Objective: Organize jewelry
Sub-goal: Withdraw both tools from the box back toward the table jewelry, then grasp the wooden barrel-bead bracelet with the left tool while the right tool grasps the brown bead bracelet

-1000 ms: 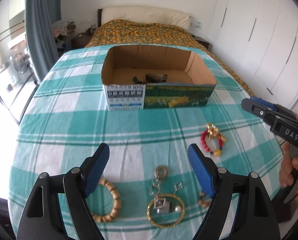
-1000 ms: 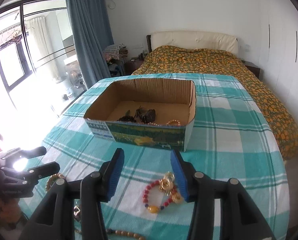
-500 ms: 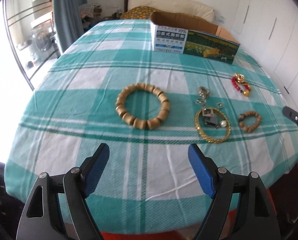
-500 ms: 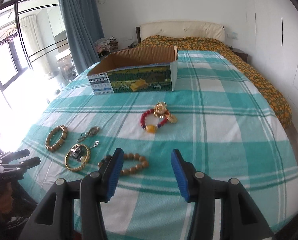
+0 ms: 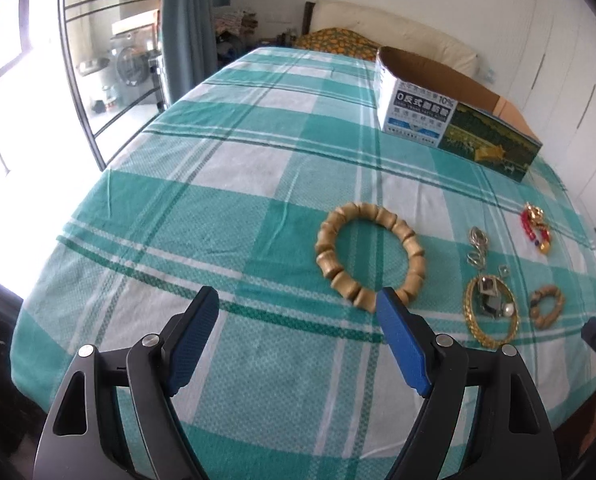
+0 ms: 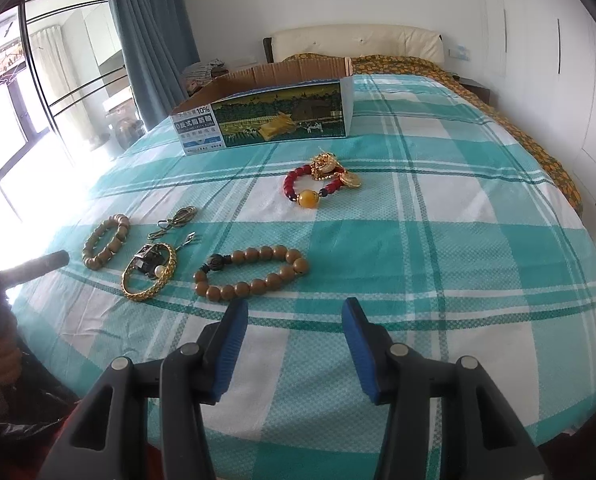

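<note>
Both tools empty w/ blades apart, left tool (image 5: 298, 312) wider w/ chunky wooden bracelet (image 5: 370, 258) just ahead-right, right tool (image 6: 294, 316) narrower w/ round-bead bracelet (image 6: 252, 272) just ahead-left, prob. sized per target; cardboard box (image 6: 278, 118) far ahead on desk (image 6: 438, 240).

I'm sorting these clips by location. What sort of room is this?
Most likely a bedroom: a bed with a padded headboard behind the checked-cloth table, and floor-length curtains by the window.
</note>
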